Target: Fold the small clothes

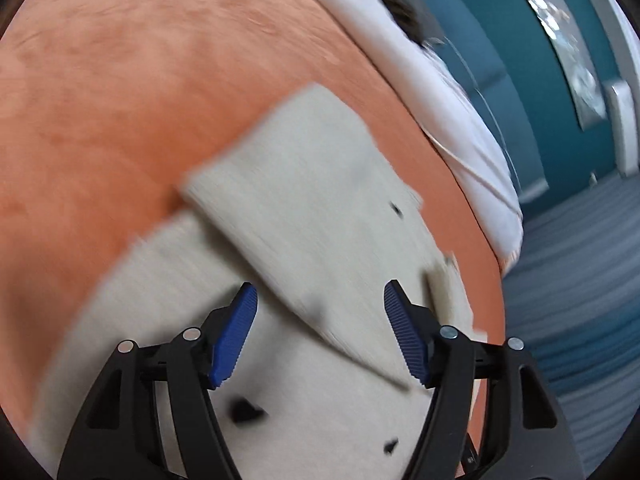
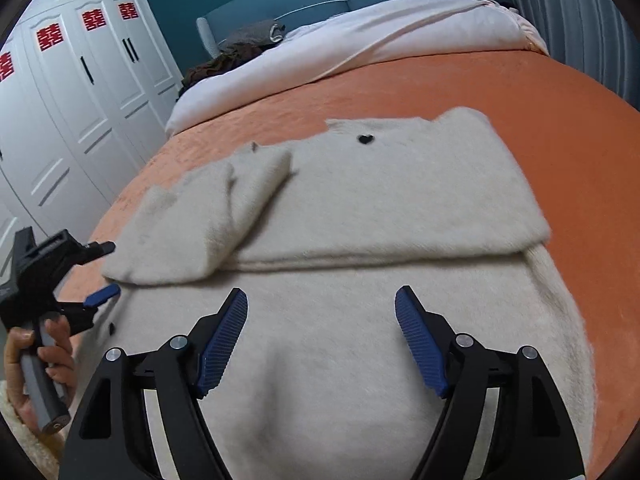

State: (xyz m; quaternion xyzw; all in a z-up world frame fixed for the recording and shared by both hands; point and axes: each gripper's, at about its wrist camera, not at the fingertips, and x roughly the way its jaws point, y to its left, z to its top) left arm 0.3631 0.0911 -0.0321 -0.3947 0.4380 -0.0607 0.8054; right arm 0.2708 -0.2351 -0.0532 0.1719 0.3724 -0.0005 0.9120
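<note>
Orange bedspread (image 2: 420, 84), white wardrobe (image 2: 80, 100), teal wall (image 1: 520, 80)

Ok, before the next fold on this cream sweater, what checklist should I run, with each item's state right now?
1. Left gripper open and holding nothing: ok.
2. Right gripper open and holding nothing: ok.
3. Sweater lying on the orange bedspread, not hanging off it: ok in what the right wrist view shows; its near edge is hidden behind the gripper.
4. Sleeve folded in over the body: ok.
5. Far part folded toward the camera with a straight fold edge: ok.
6. White duvet apart from the sweater: ok.
</note>
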